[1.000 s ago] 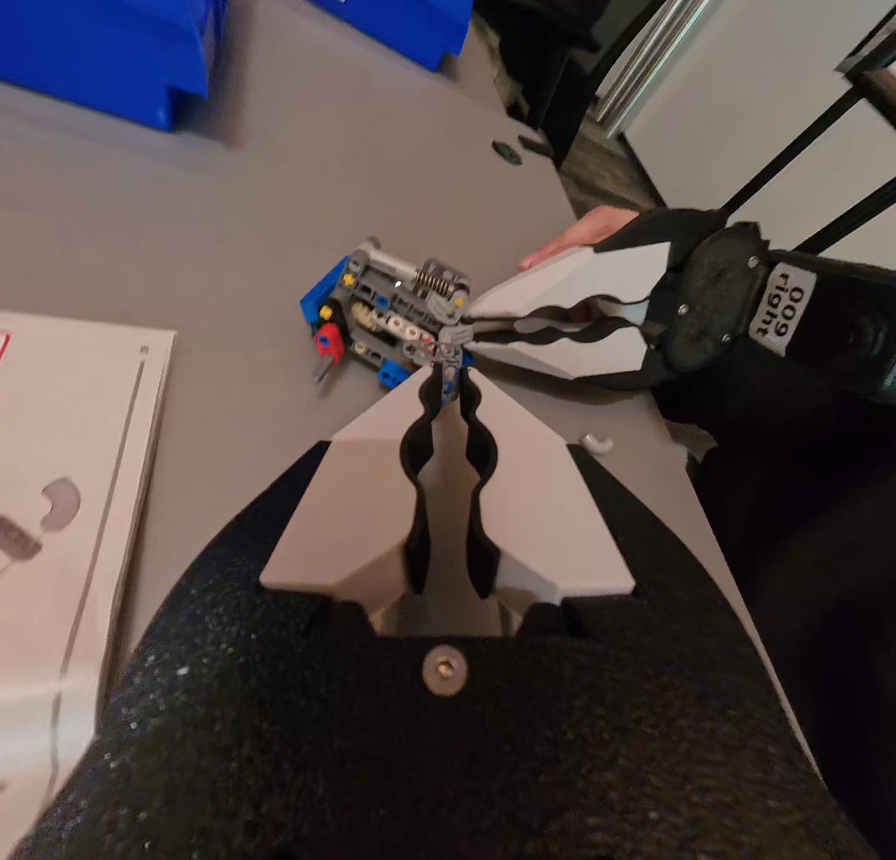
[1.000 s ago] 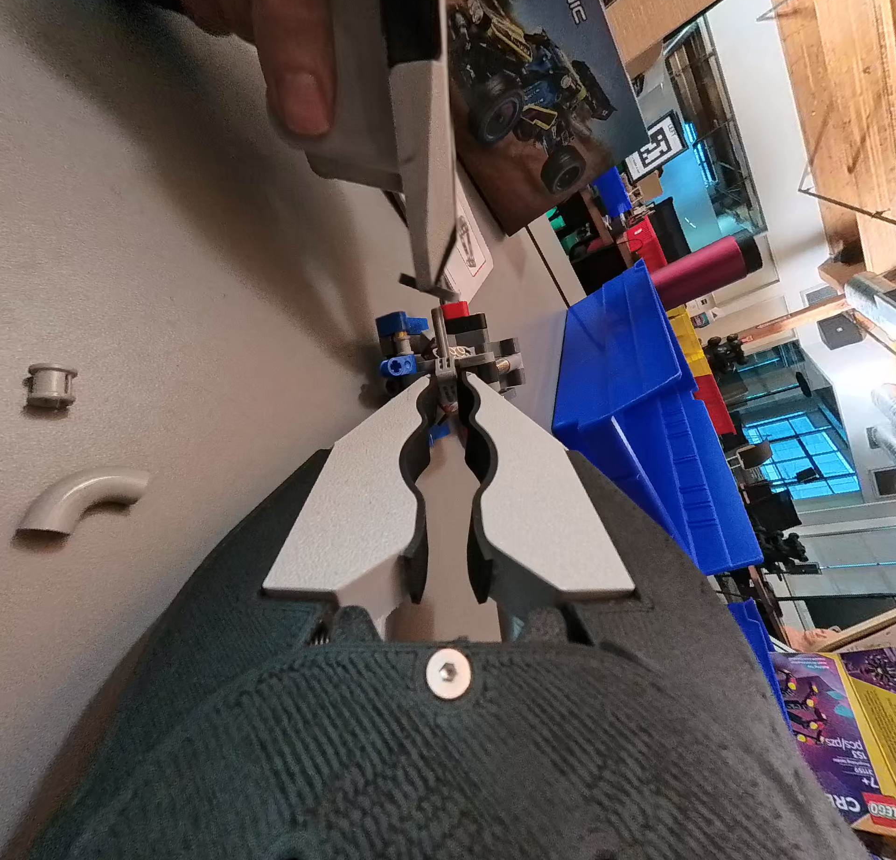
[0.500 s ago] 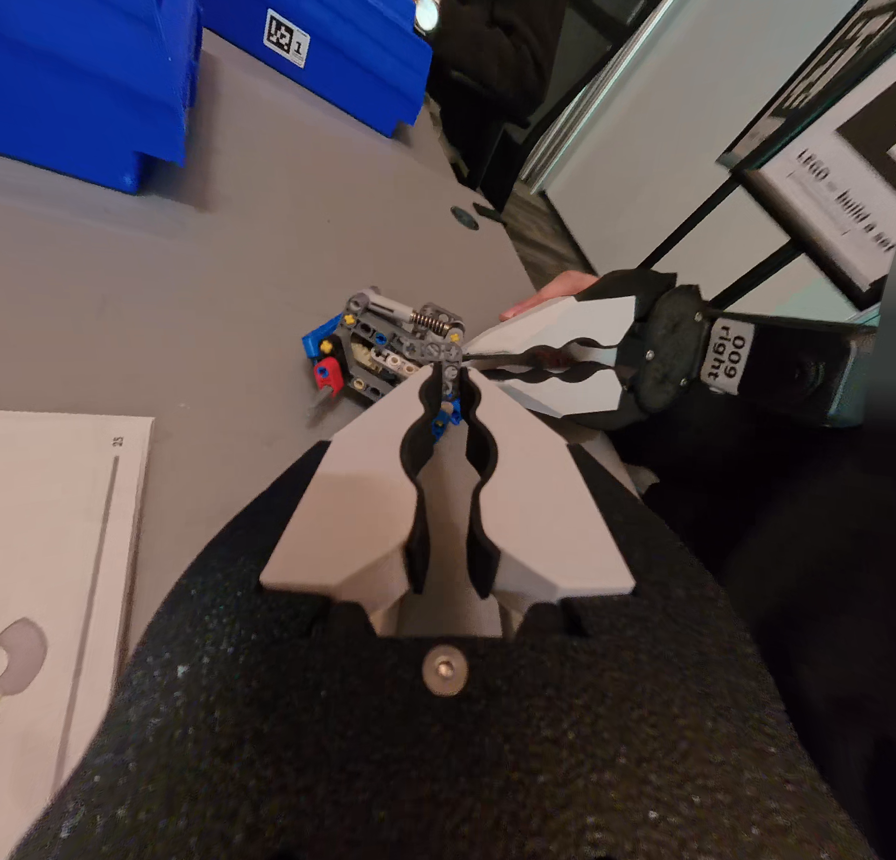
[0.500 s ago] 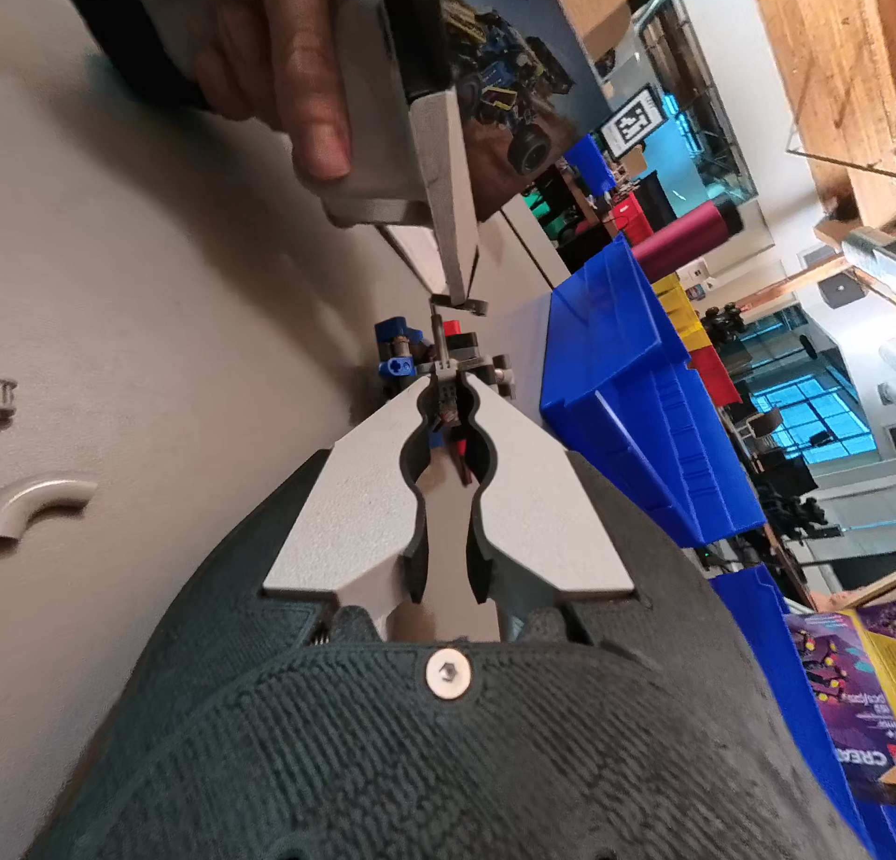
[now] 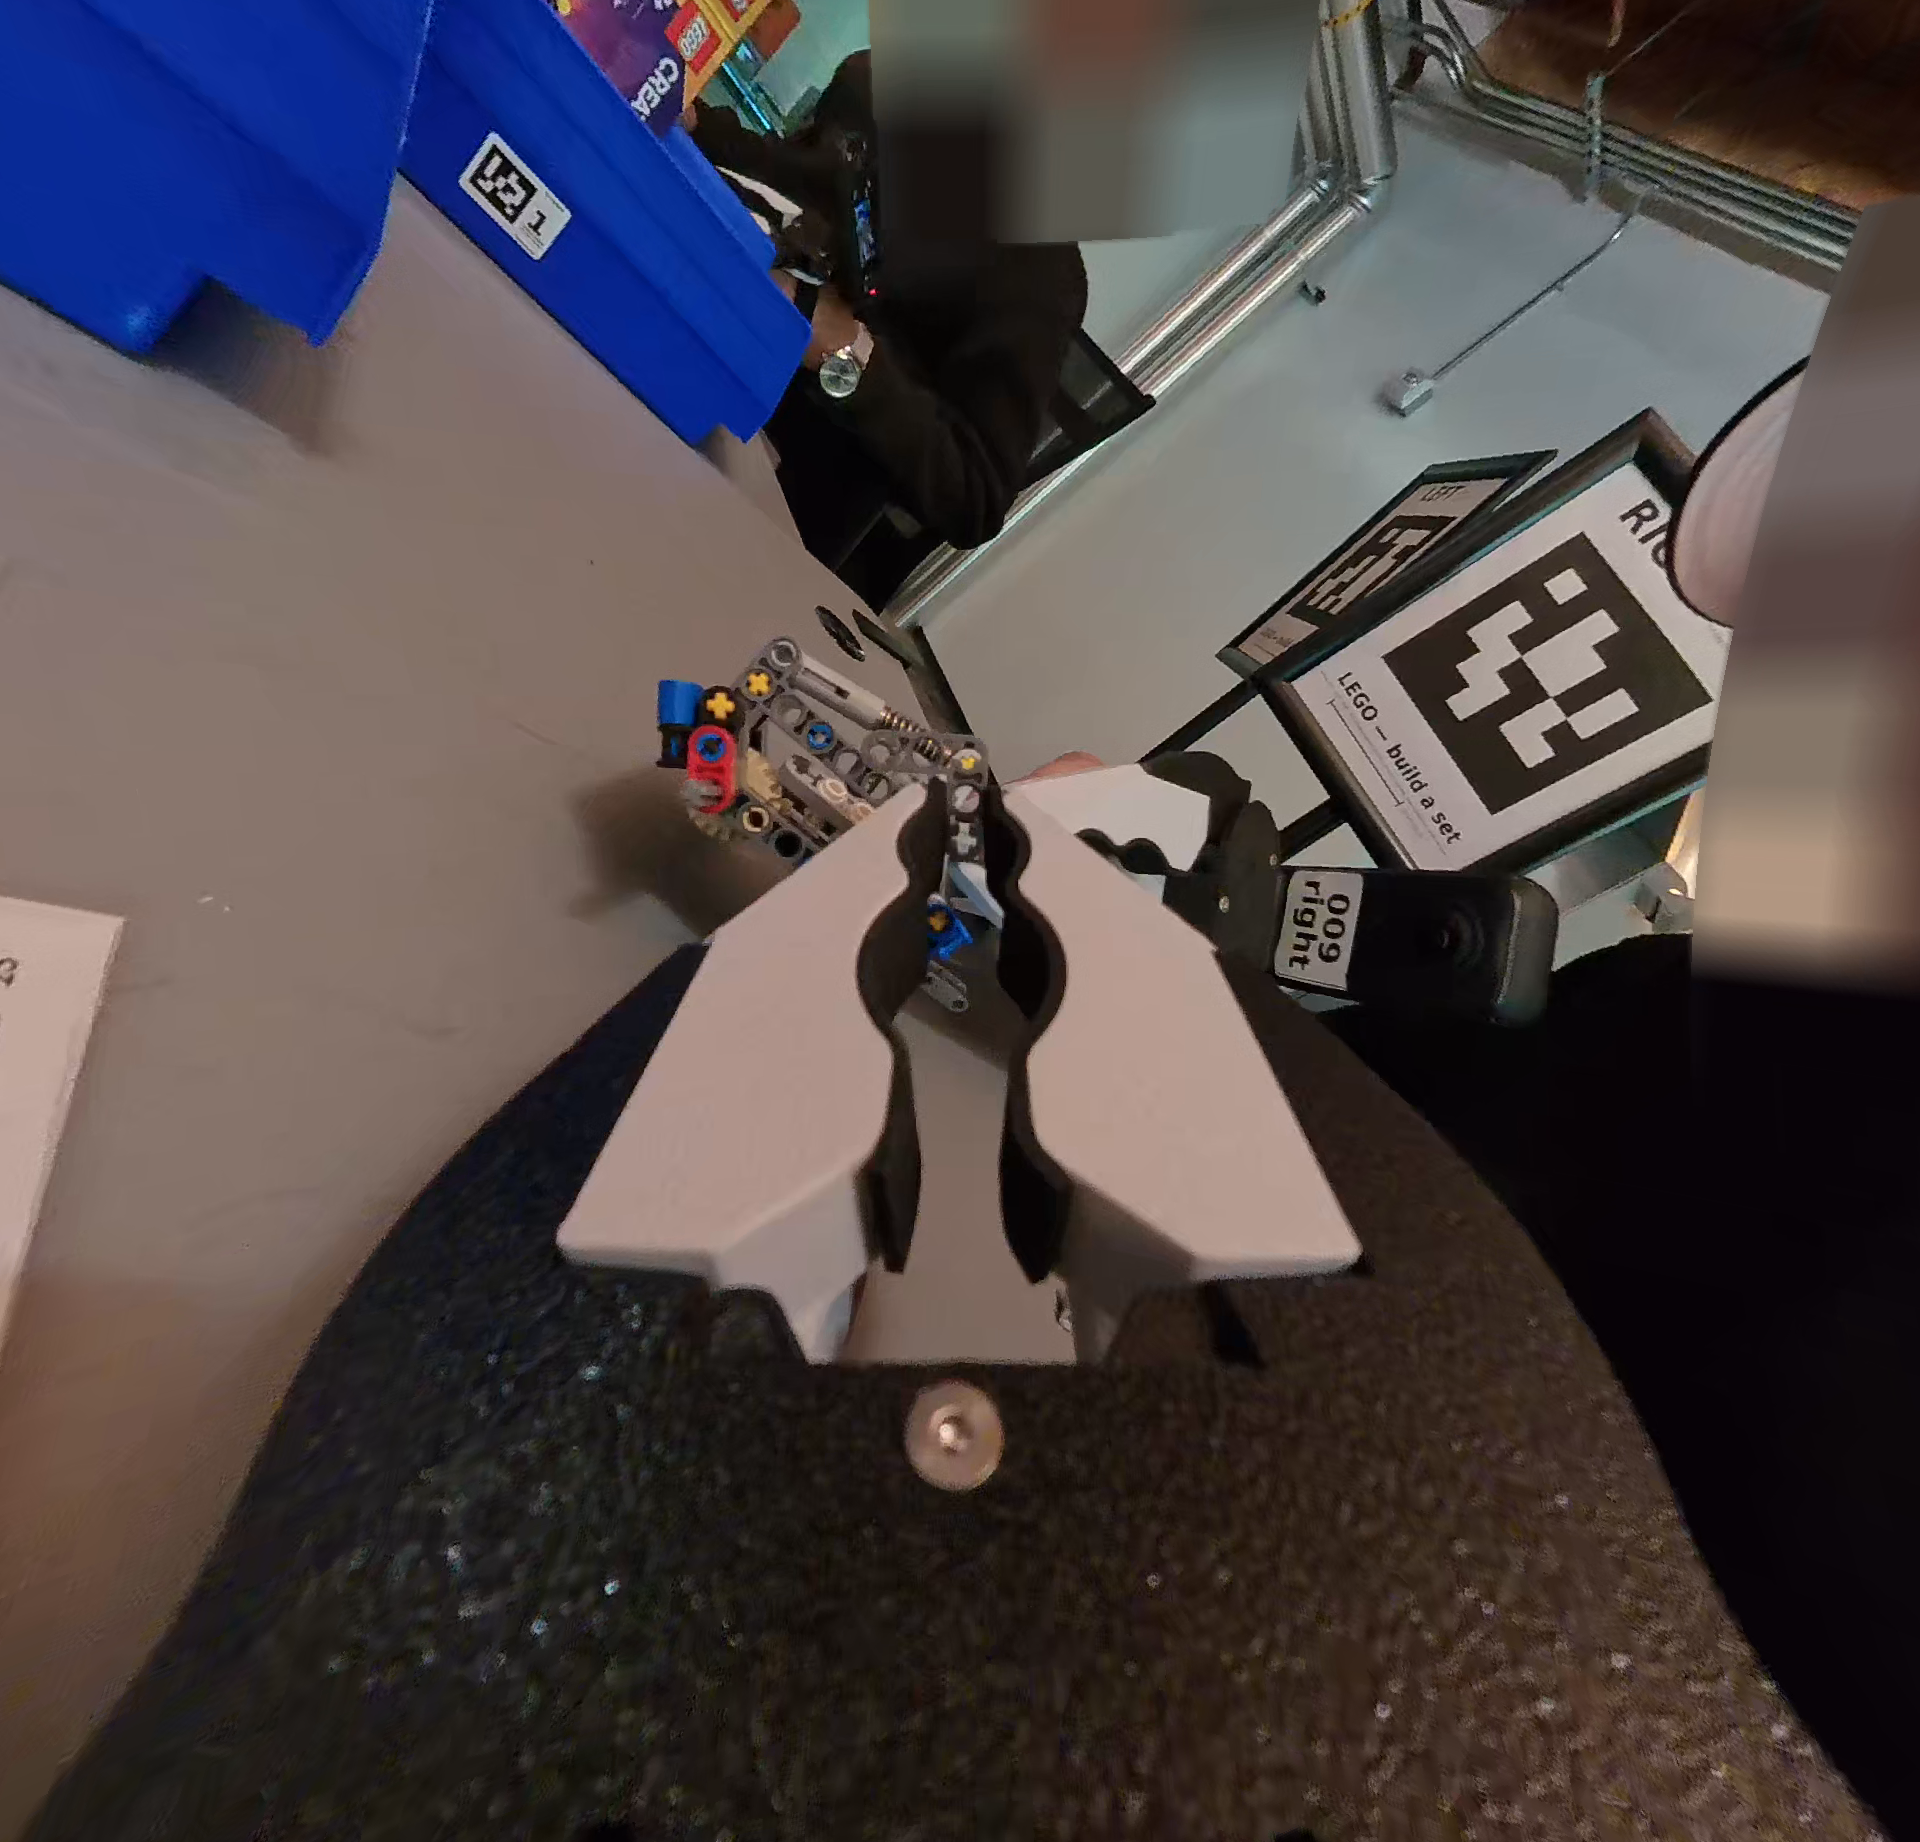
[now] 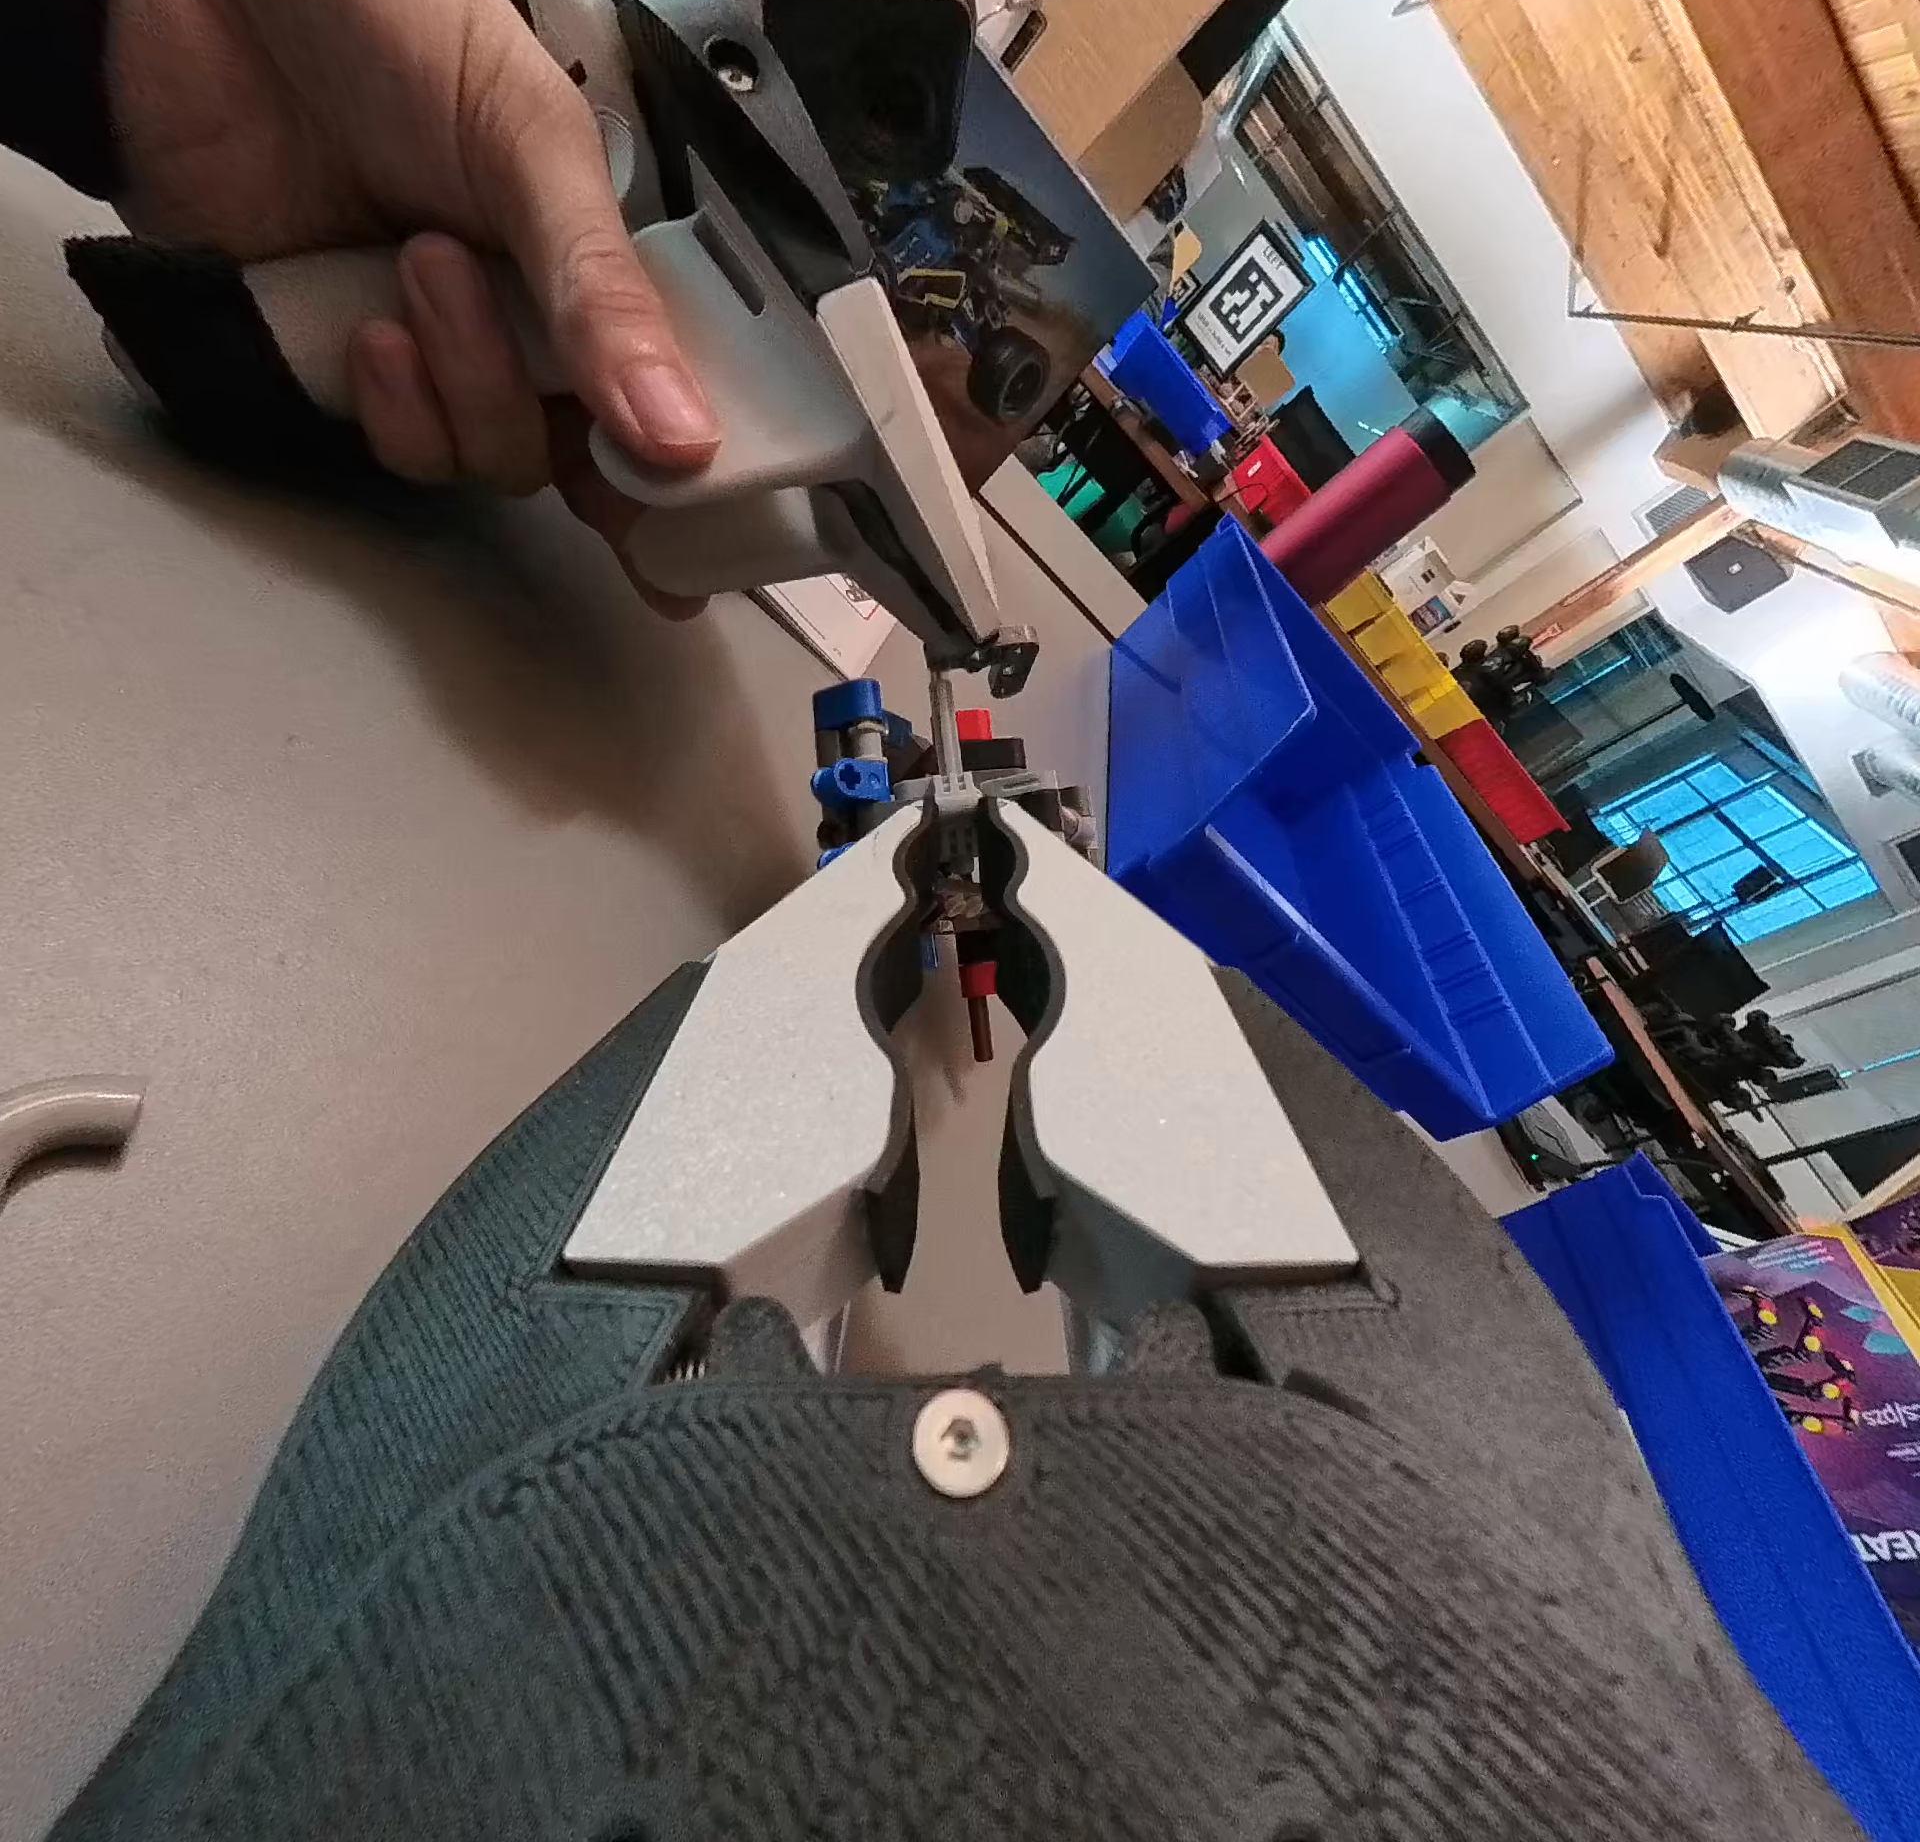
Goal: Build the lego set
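Note:
A small building-toy assembly [image 5: 774, 753] of grey beams, a spring strut and blue, red and yellow pins hangs just above the grey table [image 5: 312, 701], over its own shadow. My left gripper [image 5: 961, 805] is shut on a dark grey beam [image 5: 966, 821] at the assembly's near corner. In the right wrist view the left gripper [image 6: 977, 639] comes in from above with that beam [image 6: 1016, 654] at its tips. My right gripper [image 6: 958, 810] is shut on a light grey connector [image 6: 956, 790] of the same assembly [image 6: 862, 753]; a thin grey axle [image 6: 943, 717] runs from it up to the beam. The right gripper [image 5: 1101, 826] also shows in the left wrist view.
Blue bins [image 5: 312, 130] stand at the table's far side and show at the right in the right wrist view [image 6: 1351, 857]. A white sheet [image 5: 42, 1065] lies at the left. A curved grey piece [image 6: 62, 1117] lies on the table. A hand [image 6: 416, 182] holds the left gripper. Left and right tips are no more than a few centimetres apart.
Both grippers have kept their grip and tilted upward, and the assembly has turned and risen off the table with them. The left gripper's tips have moved up away from the right gripper's.

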The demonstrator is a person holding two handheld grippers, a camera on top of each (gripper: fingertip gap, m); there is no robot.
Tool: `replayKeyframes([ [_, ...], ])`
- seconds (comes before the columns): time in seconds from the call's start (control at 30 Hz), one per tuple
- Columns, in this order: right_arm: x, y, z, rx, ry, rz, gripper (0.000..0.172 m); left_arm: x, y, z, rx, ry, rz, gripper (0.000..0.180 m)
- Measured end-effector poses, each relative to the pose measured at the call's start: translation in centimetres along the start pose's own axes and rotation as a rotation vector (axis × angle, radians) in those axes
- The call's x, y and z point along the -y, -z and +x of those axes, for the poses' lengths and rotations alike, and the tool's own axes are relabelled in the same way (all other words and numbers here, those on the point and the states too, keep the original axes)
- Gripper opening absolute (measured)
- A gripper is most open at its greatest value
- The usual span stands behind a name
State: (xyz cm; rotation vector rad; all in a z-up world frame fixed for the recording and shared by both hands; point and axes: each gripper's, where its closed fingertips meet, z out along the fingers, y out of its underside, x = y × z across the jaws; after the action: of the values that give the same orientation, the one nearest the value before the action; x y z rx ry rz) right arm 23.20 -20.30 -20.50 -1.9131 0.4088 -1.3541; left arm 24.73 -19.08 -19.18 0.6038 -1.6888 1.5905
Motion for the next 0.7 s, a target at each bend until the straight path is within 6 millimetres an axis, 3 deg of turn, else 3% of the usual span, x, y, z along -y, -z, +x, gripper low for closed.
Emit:
replayKeyframes([
  [0.33,0.5,0.3,0.2,-0.007,-0.025,0.033,0.005,-0.1,-0.3,-0.2,0.007,0.017,0.005,0.004],
  [0.53,0.6,0.2,-0.1,0.013,-0.020,0.035,0.004,-0.3,-0.3,-0.7,0.009,0.141,0.012,0.004],
  [0.6,0.2,0.0,-0.7,0.040,0.009,0.006,0.004,-0.8,0.0,-1.3,0.045,0.166,-0.022,0.004],
  [0.7,-0.8,-0.6,-2.4,0.107,0.099,-0.065,0.005,-2.5,1.1,-3.0,0.225,0.027,-0.179,0.004],
])
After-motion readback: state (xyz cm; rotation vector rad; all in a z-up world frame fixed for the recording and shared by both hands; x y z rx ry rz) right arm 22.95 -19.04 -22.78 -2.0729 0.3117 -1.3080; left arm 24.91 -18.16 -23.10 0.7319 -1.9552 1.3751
